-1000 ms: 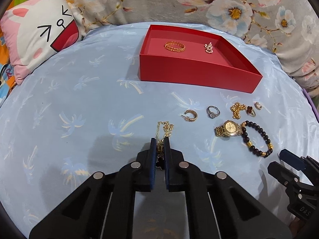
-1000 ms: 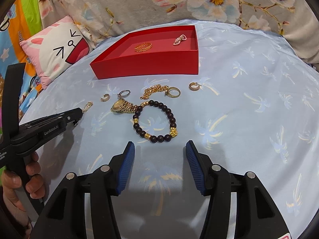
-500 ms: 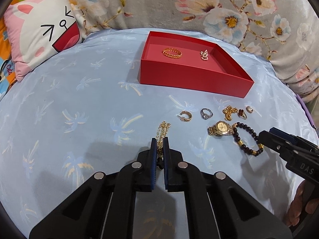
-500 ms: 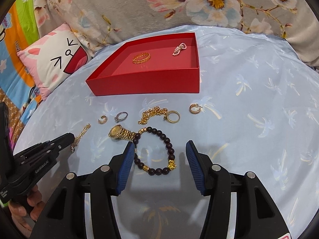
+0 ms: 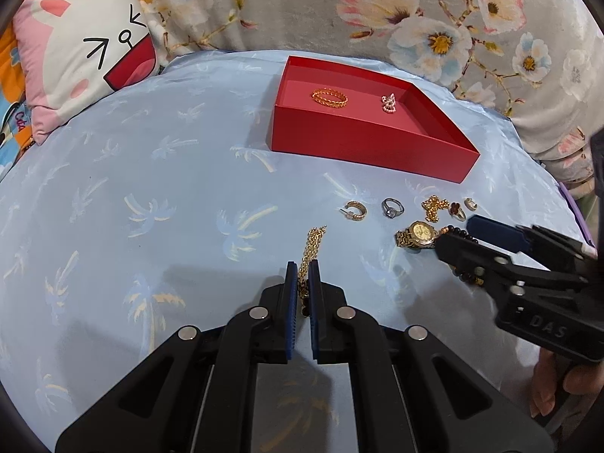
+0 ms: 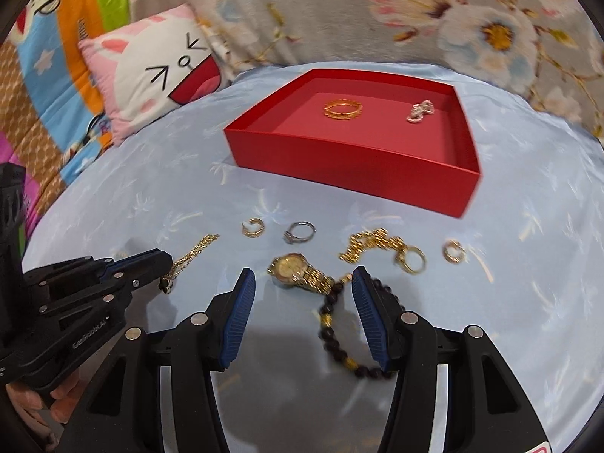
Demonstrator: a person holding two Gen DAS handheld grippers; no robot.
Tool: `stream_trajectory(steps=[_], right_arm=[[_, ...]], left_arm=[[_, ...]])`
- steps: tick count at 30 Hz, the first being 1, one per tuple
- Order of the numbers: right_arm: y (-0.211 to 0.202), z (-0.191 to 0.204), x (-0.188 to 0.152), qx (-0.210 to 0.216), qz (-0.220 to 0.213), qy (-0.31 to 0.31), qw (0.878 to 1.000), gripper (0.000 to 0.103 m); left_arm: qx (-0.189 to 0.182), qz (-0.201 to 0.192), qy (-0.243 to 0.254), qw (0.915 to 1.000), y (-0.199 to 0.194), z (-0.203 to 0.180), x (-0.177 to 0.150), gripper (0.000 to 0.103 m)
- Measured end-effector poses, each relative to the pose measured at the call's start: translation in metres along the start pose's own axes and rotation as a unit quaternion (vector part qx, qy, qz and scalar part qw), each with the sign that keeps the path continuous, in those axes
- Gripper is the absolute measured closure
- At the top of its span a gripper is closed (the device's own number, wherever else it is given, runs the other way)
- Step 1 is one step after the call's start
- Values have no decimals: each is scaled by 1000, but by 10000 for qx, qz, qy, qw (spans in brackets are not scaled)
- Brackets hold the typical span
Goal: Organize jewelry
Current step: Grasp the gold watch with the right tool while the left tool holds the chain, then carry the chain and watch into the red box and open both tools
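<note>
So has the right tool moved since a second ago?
Yes. The right tool has come forward toward the red tray: it now straddles the beaded bracelet and nears the gold watch, both previously ahead of it.

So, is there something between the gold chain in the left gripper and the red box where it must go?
Nothing visible. The left gripper holds the gold chain, and only bare blue cloth lies between it and the red box. The hoop earring sits off to the right.

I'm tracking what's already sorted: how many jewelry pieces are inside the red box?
2. A gold ring lies left of centre on the floor of the red box, and a small pearly piece lies to its right. Both views agree; nothing seems hidden.
</note>
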State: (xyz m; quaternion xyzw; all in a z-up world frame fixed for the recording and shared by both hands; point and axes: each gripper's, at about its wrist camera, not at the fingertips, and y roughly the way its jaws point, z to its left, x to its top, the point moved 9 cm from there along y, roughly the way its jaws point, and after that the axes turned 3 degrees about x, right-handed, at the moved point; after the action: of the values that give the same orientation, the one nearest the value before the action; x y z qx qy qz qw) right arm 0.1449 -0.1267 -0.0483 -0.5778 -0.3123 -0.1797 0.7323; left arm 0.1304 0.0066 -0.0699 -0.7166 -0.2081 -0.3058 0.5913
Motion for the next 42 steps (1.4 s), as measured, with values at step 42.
stream_trajectory(steps=[42], right_arm=[[-26, 1, -2, 363, 108, 284, 9989, 81]], left_arm=[[-186, 91, -107, 9997, -9, -1, -3, 98]])
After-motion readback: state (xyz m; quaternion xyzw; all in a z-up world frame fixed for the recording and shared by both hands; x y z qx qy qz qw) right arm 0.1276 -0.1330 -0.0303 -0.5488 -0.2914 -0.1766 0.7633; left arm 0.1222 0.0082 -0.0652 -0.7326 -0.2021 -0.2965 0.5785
